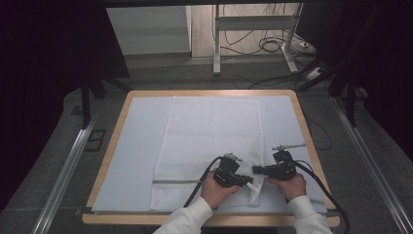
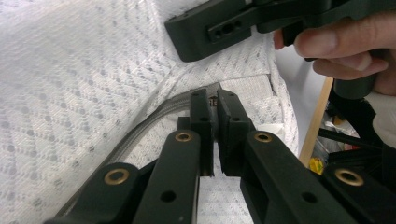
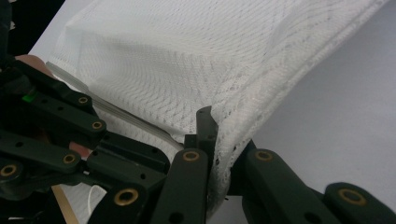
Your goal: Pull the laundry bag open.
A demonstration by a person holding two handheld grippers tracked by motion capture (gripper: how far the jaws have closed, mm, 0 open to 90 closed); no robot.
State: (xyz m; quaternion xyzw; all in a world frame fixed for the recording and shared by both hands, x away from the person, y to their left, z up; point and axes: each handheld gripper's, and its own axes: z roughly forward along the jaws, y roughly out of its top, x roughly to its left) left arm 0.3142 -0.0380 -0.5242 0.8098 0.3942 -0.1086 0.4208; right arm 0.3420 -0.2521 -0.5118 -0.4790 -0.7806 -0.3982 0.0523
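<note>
Already both grips are made: left hand-held gripper [image 2: 215, 105] clenched on the mesh bag's [image 1: 209, 136] zipper [image 2: 154, 119], right hand-held gripper [image 3: 219, 135] grasping its five-o'clock corner; zipper travel remains.

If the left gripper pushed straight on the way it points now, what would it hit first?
Probably the right gripper: its black jaw lies across the white mesh laundry bag just beyond the left gripper, which is shut on the bag's zipper; depth is unclear.

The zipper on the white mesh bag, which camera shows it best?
The left gripper view: the zipper runs right up to the left gripper. The high view shows a thin grey line; the right gripper view, a pale strip.
</note>
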